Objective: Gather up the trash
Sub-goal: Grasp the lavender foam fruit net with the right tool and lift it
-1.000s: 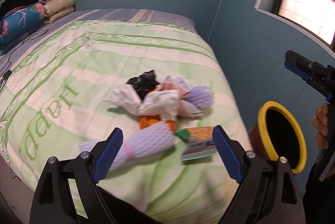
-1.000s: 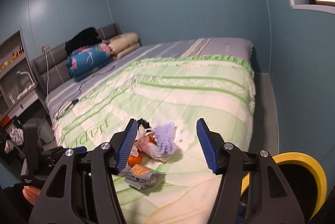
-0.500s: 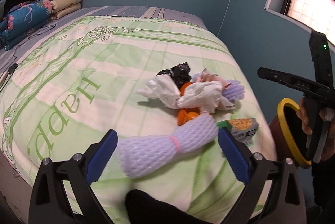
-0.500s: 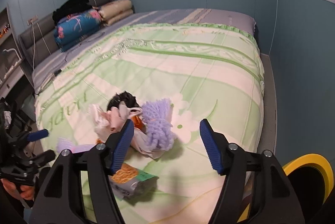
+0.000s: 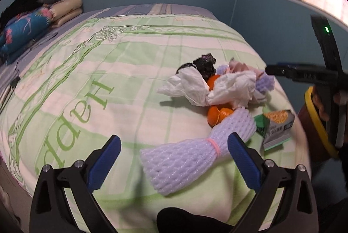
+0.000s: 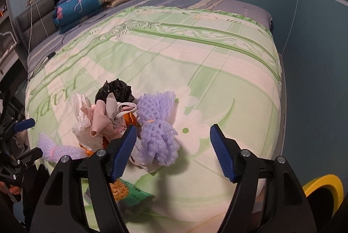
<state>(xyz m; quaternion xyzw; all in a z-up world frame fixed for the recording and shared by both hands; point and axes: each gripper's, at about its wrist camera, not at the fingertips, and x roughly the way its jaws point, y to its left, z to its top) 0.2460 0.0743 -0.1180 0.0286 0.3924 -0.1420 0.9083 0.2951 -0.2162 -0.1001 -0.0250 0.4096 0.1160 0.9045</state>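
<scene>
Here, left gripper (image 5: 174, 159) gapes wide over a purple foam net (image 5: 195, 152) on the bed (image 5: 97, 71), gripping nothing. Right gripper (image 6: 173, 146) likewise wide open, empty, above the trash pile (image 6: 121, 115).

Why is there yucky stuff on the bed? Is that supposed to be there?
No, it looks out of place. A heap of trash sits on the green quilt near the foot: crumpled white paper, orange peel, a black bag, purple foam netting and a snack wrapper. Both grippers hover open over it.
</scene>
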